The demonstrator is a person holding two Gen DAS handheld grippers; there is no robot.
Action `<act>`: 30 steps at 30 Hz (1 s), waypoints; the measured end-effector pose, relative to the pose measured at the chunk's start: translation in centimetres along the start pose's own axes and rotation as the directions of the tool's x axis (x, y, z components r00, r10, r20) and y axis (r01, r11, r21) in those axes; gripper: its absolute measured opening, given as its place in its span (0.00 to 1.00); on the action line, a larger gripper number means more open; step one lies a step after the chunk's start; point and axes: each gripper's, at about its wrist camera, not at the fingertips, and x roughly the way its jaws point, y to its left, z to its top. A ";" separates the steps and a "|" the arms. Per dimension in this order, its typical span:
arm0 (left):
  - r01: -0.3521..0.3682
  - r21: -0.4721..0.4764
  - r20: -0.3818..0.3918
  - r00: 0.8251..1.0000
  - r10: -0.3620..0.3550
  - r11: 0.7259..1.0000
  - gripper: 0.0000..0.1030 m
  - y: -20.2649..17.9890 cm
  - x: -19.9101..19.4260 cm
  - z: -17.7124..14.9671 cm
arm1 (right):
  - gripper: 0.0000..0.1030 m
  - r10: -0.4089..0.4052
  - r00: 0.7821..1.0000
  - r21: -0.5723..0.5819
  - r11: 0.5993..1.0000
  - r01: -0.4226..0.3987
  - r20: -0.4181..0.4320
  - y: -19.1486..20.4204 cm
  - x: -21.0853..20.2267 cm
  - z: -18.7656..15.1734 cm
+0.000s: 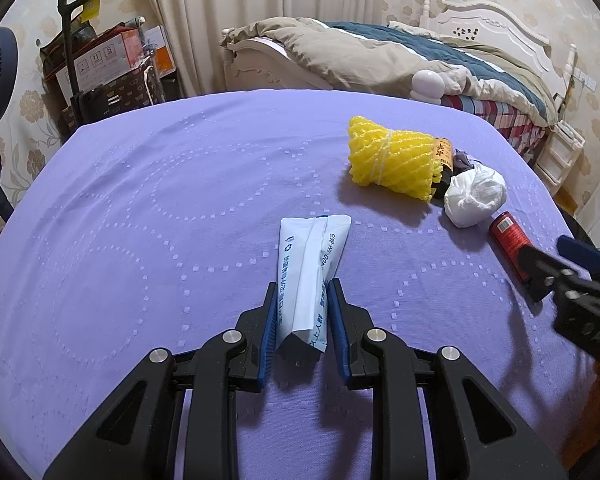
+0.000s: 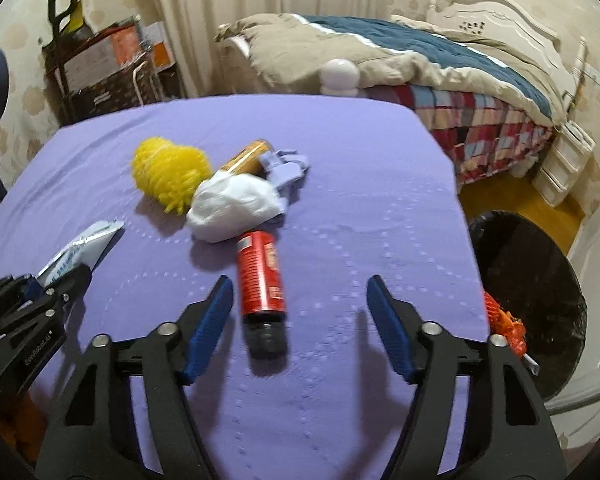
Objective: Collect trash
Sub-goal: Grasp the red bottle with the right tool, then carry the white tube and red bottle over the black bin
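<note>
My left gripper [image 1: 302, 286] clamps the white packet [image 1: 310, 264]; right gripper [image 2: 300, 284], fingers apart and empty, must close on the red can [image 2: 260, 276] beside it.

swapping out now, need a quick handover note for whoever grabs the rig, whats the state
Left gripper: shut on the white packet, on the purple table.
Right gripper: open, red bottle lying between its fingers, not gripped.
On the table: yellow foam net, white wad, brown bottle.
Black bin is right of the table, orange netting at its rim.
Left: bin everything on the table.
</note>
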 end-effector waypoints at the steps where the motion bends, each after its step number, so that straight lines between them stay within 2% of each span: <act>1: 0.001 0.000 0.001 1.000 -0.001 1.000 0.24 0.0 0.0 0.0 | 0.53 0.000 1.000 -0.007 1.000 -0.001 -0.006 0.3 0.2 0.0; 4: 0.001 0.000 0.001 1.000 -0.001 1.000 0.24 0.0 0.0 0.0 | 0.41 0.006 1.000 -0.023 1.000 -0.006 -0.023 0.8 0.8 -0.2; 8: 0.002 -0.001 0.001 1.000 -0.002 1.000 0.24 0.0 -0.1 0.0 | 0.34 -0.004 1.000 -0.034 0.999 0.003 -0.023 1.1 0.9 -0.3; 10: 0.003 -0.002 0.001 1.000 -0.003 1.000 0.23 0.0 -0.1 0.0 | 0.23 -0.004 1.000 -0.034 0.999 0.003 -0.022 1.1 0.9 -0.3; 17: 0.021 -0.008 0.015 1.000 -0.021 1.000 0.21 -0.2 -0.6 0.1 | 0.23 0.008 1.000 -0.017 1.000 -0.008 -0.017 0.8 0.4 -0.9; 30: 0.066 -0.001 0.036 0.997 -0.065 0.998 0.20 -2.0 -1.6 -0.4 | 0.23 0.000 1.000 0.044 0.999 -0.001 0.007 -2.0 -1.2 -2.0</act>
